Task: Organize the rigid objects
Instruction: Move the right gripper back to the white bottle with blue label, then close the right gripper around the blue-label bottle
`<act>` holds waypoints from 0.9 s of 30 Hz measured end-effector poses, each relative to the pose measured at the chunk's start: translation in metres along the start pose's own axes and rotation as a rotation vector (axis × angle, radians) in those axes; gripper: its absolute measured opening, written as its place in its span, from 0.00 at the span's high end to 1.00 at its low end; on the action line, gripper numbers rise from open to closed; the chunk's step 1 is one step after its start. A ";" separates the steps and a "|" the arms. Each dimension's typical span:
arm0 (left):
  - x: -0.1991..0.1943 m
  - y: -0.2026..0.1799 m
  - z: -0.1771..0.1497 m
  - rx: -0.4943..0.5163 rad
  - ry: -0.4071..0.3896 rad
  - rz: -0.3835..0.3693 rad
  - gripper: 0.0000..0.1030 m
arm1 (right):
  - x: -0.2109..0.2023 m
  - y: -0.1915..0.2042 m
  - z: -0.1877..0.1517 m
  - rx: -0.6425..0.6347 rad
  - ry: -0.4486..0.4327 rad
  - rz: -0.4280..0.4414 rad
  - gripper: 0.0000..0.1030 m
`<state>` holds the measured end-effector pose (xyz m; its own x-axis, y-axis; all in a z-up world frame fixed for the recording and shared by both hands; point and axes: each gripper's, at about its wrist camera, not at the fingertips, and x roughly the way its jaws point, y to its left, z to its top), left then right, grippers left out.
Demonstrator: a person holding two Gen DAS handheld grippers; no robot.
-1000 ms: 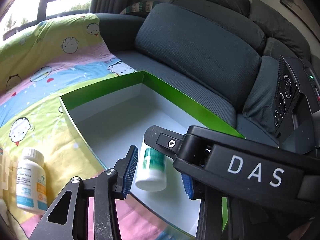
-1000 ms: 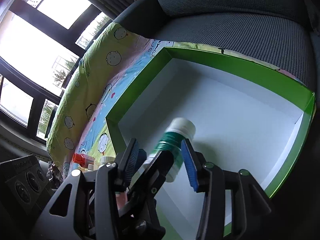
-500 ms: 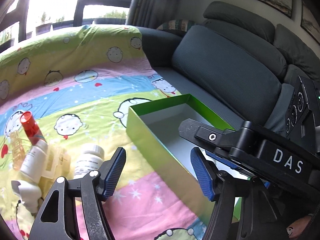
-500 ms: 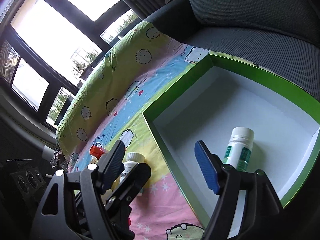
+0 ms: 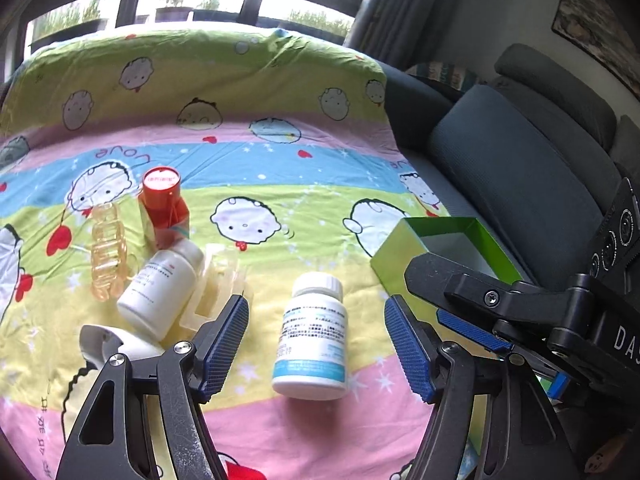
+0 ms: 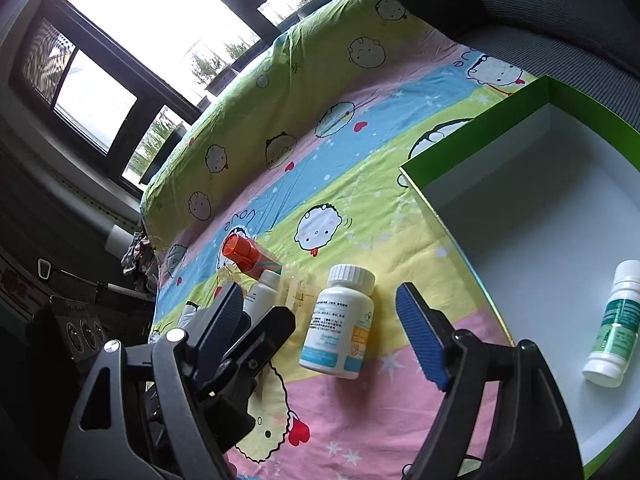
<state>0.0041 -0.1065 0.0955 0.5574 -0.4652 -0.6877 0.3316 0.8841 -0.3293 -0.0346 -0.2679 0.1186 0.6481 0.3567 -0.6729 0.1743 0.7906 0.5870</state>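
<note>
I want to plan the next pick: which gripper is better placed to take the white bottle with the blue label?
Left, likely. The left gripper brackets the blue-label bottle, jaws opening; the right gripper does too, obliquely.

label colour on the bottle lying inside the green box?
Green label on the white plastic bottle in the green cardboard box; clearest in the right wrist view.

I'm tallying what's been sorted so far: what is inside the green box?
One green-labelled white bottle lies on its side on the white floor of the green box. The corner nearest the camera is hidden behind the right gripper's arm.
</note>
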 end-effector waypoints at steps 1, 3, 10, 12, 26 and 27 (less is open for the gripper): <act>0.002 0.003 -0.002 -0.007 0.007 -0.003 0.31 | 0.004 0.001 -0.001 0.000 0.014 0.000 0.23; 0.004 0.007 -0.006 -0.006 0.023 -0.010 0.31 | 0.014 0.001 -0.001 0.005 0.043 0.006 0.23; 0.020 0.019 -0.009 -0.033 0.083 -0.031 0.31 | 0.036 -0.001 -0.001 0.009 0.107 -0.039 0.34; 0.023 0.018 -0.010 -0.025 0.102 -0.045 0.31 | 0.041 -0.001 -0.001 0.010 0.125 -0.039 0.36; 0.039 0.011 -0.019 -0.003 0.143 -0.079 0.43 | 0.066 -0.008 -0.009 0.053 0.207 -0.038 0.37; 0.039 0.012 -0.020 -0.008 0.146 -0.081 0.46 | 0.068 -0.009 -0.010 0.056 0.214 -0.040 0.37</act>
<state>0.0150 -0.1136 0.0518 0.4121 -0.5243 -0.7452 0.3646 0.8444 -0.3925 0.0005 -0.2456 0.0634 0.4689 0.4280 -0.7726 0.2409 0.7796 0.5781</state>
